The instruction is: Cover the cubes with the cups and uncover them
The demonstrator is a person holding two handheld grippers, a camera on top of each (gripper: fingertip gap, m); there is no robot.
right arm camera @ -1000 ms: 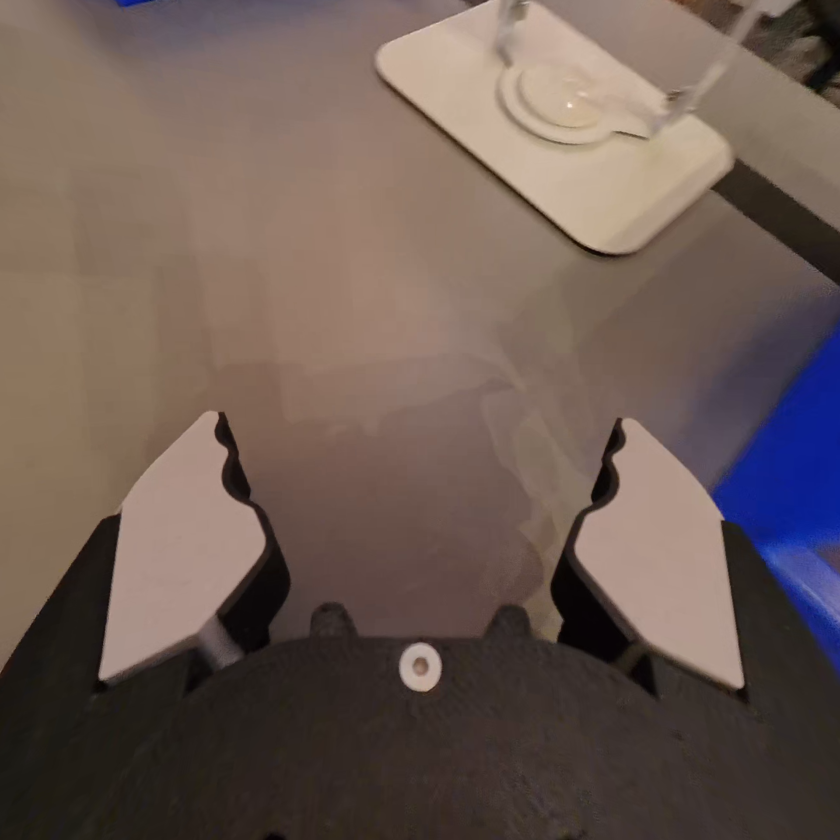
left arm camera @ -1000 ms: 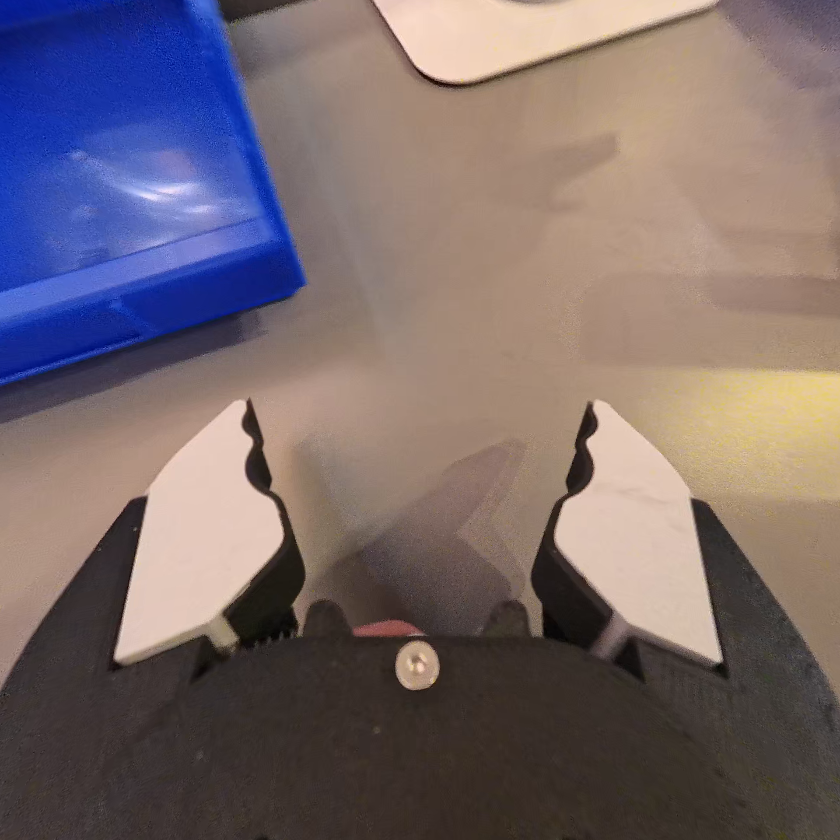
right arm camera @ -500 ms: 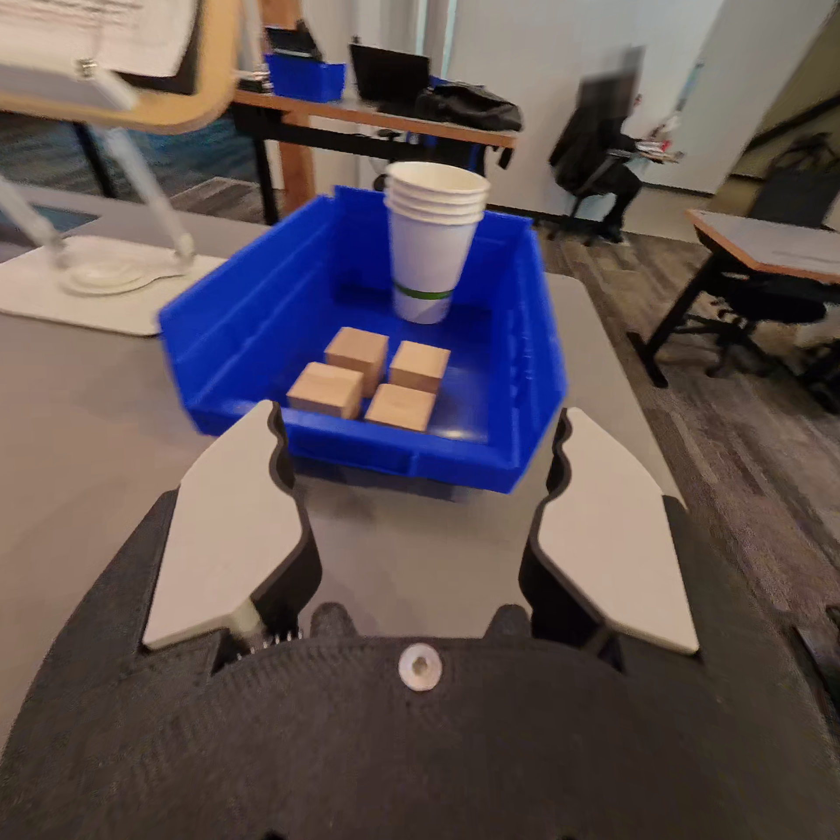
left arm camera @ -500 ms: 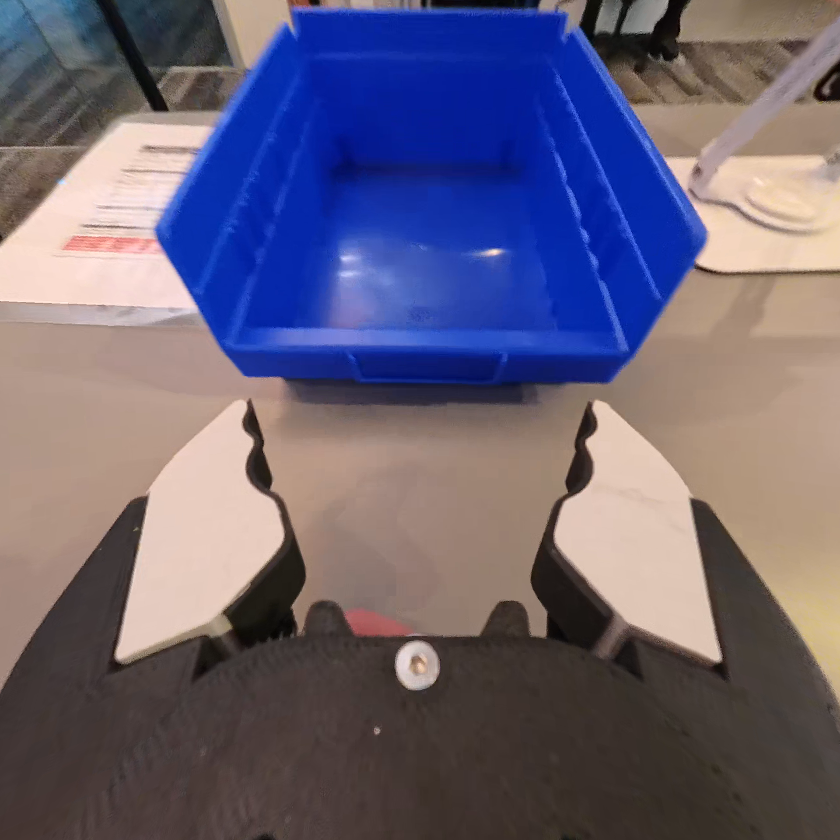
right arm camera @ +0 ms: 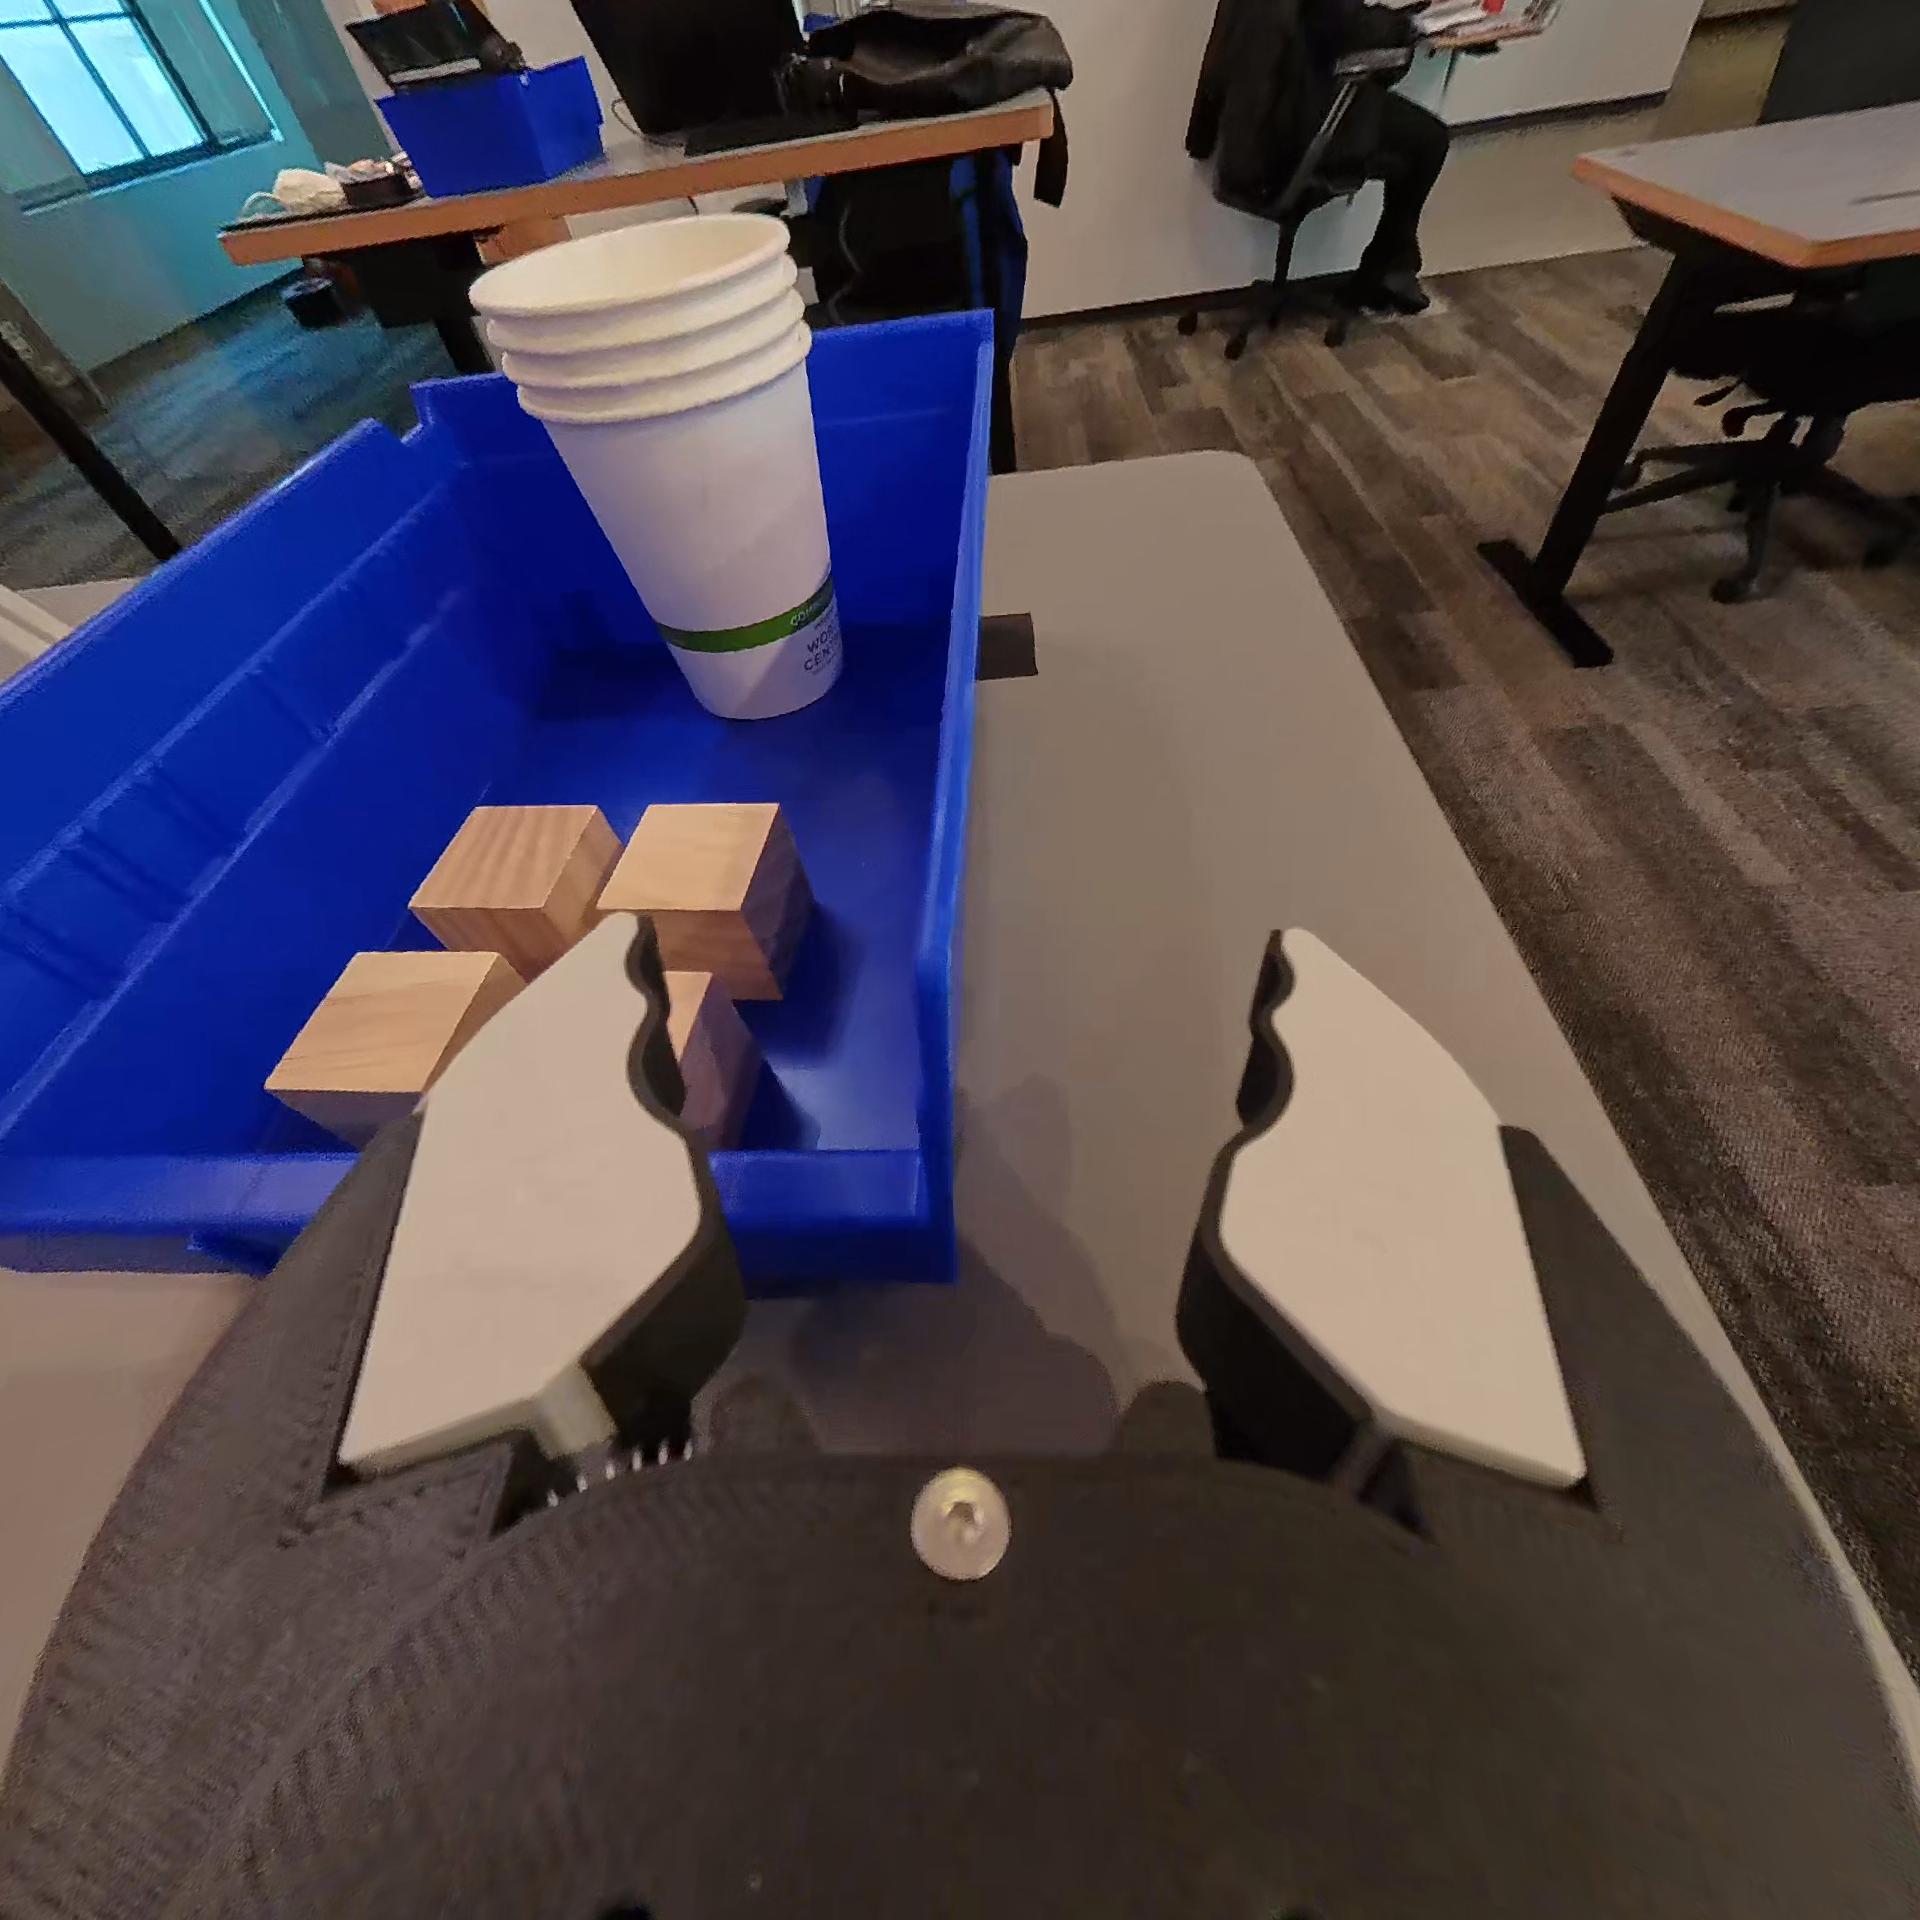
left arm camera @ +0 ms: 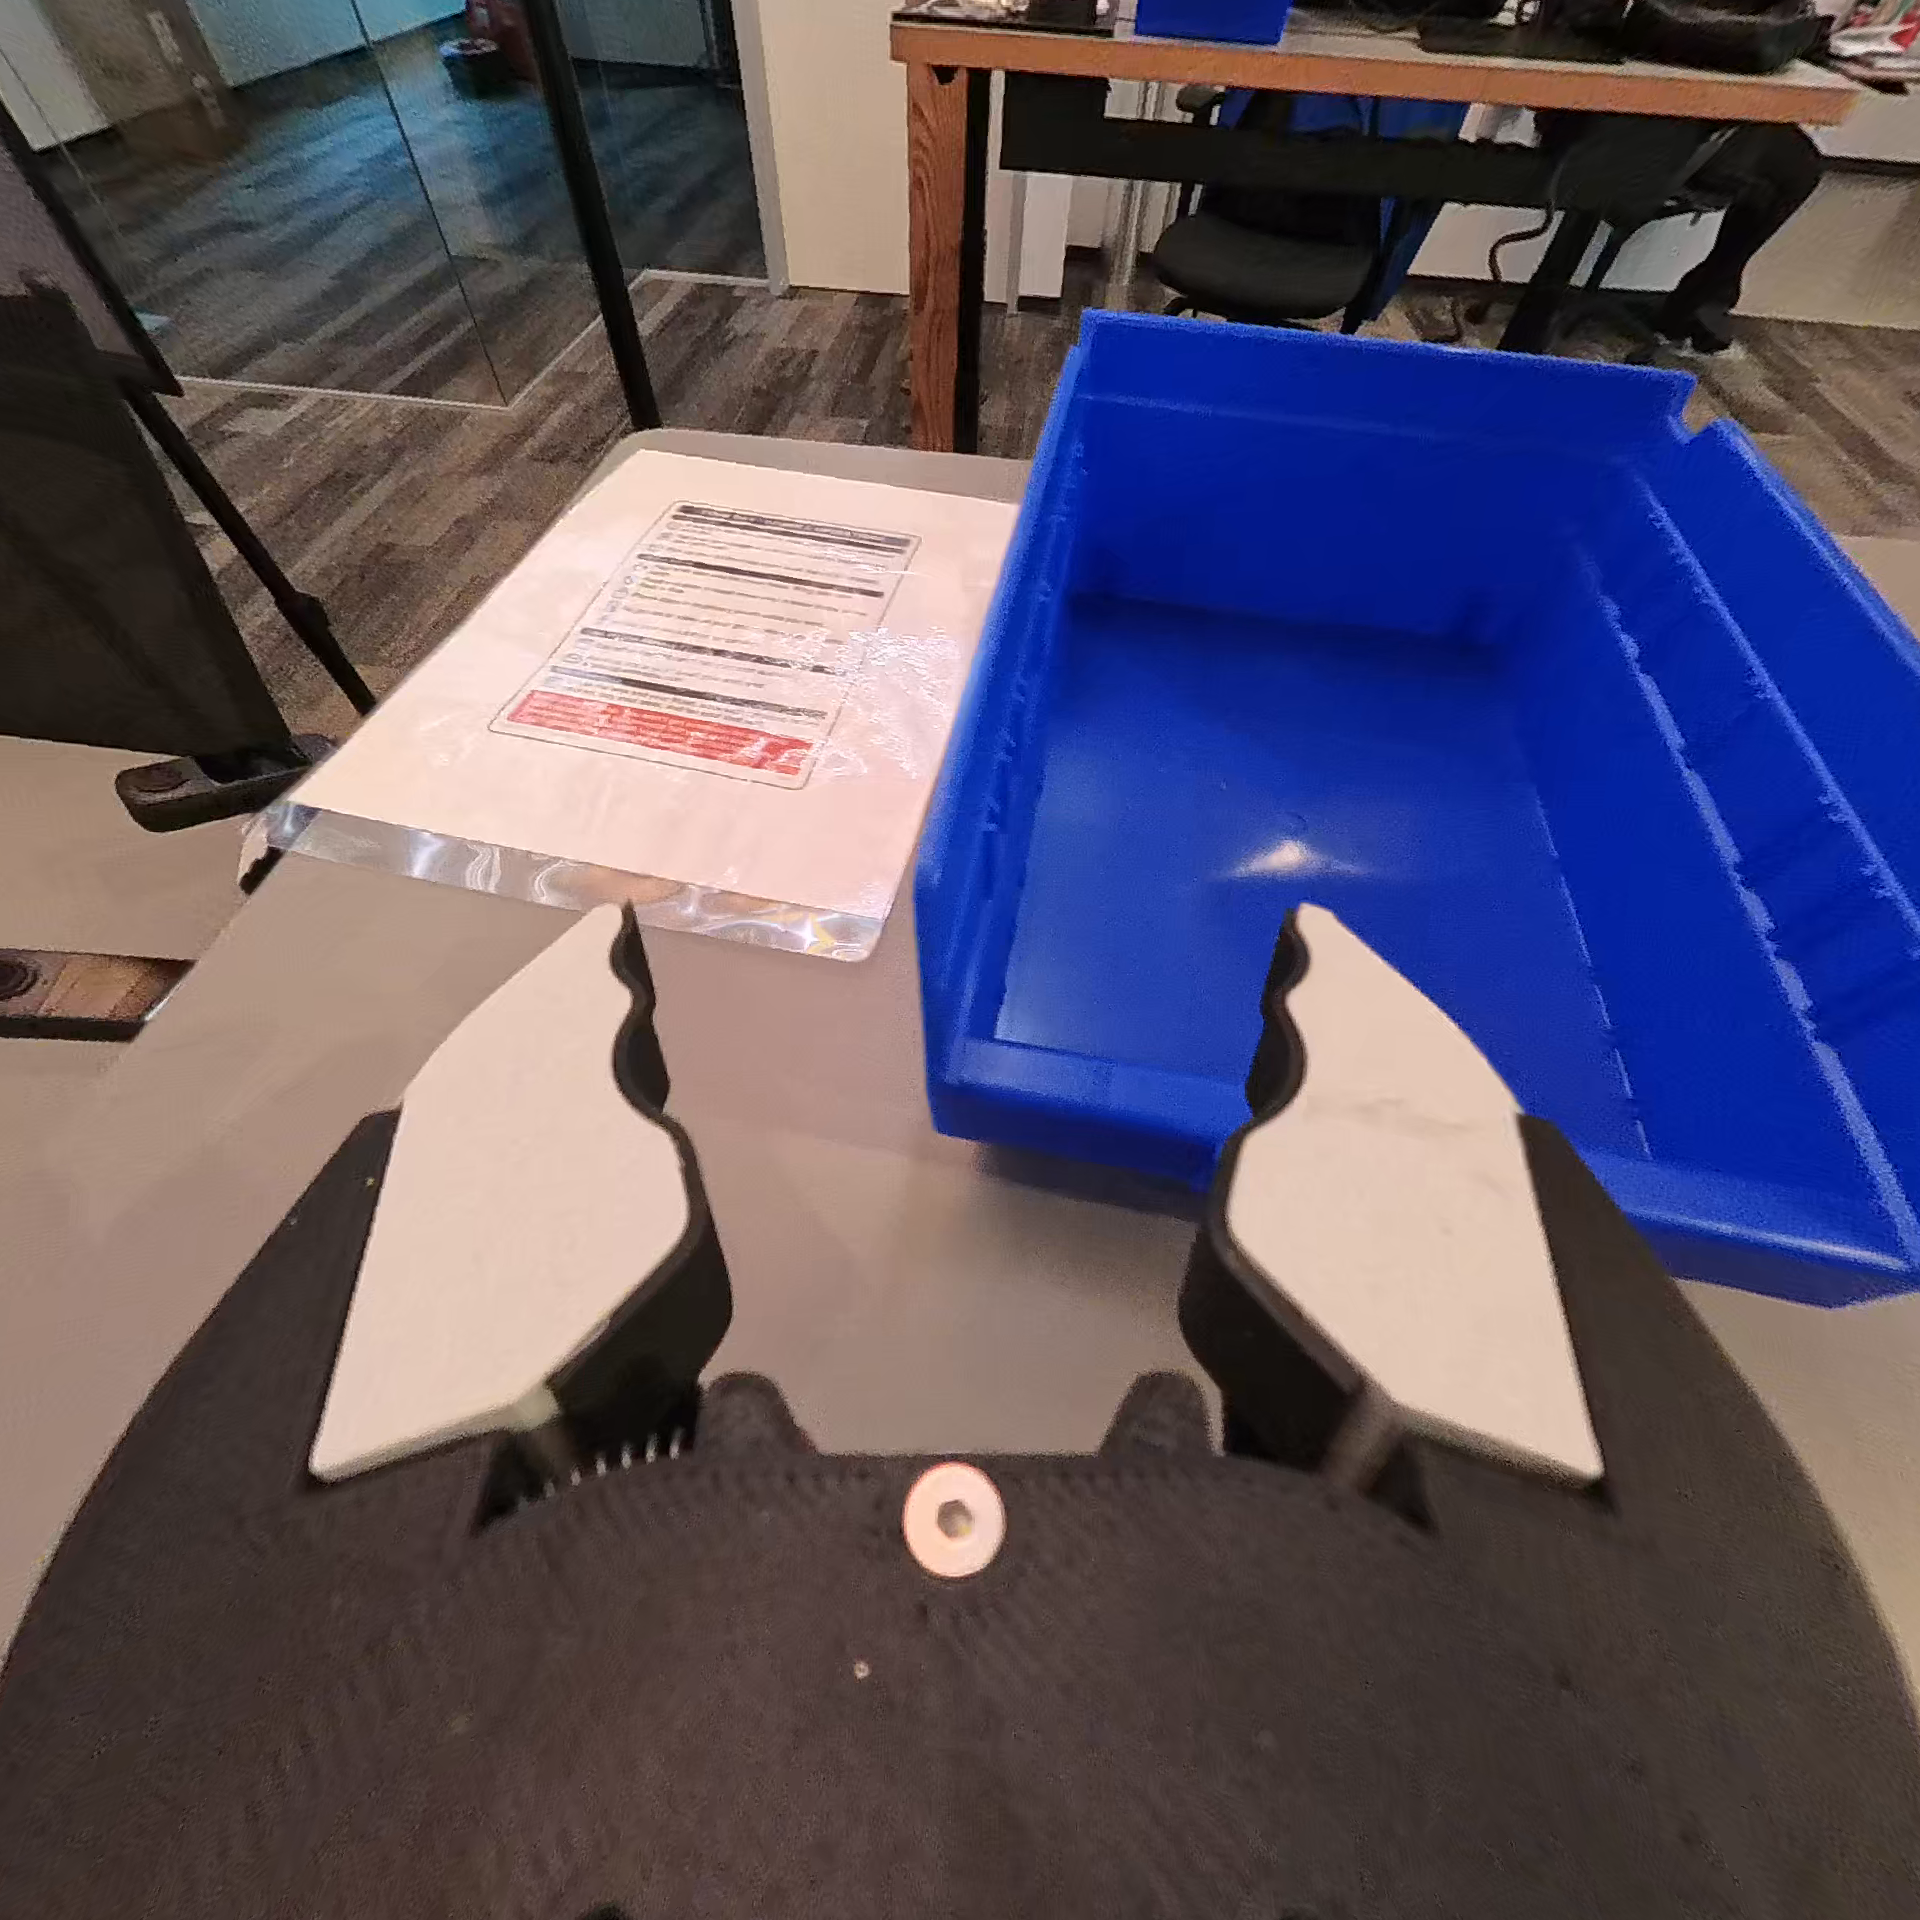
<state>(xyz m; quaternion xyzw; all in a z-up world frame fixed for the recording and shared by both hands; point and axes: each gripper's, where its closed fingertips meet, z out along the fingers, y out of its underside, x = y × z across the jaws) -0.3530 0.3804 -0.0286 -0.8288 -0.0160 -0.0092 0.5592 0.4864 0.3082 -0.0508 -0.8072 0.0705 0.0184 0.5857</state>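
In the right wrist view a blue bin [right arm camera: 951, 790] holds a stack of white paper cups [right arm camera: 696, 457] at its far end and several wooden cubes [right arm camera: 514, 883] nearer me. One cube [right arm camera: 717, 1049] is partly hidden behind my left finger. My right gripper [right arm camera: 956, 940] is open and empty, just outside the bin's near right corner, above the grey table. In the left wrist view my left gripper [left arm camera: 961, 914] is open and empty, in front of the near left corner of an empty blue bin [left arm camera: 977, 727].
A clear-covered printed sheet [left arm camera: 675, 675] lies on the table left of the empty bin. The table's right edge [right arm camera: 1475, 831] drops to carpeted floor. Desks and office chairs stand beyond, and a seated person [right arm camera: 1382, 135] is far off.
Both grippers tilted up from looking down at the table. The left view swung left of its bin. The right view moved closer to the bin with cubes, which now sits to the left.
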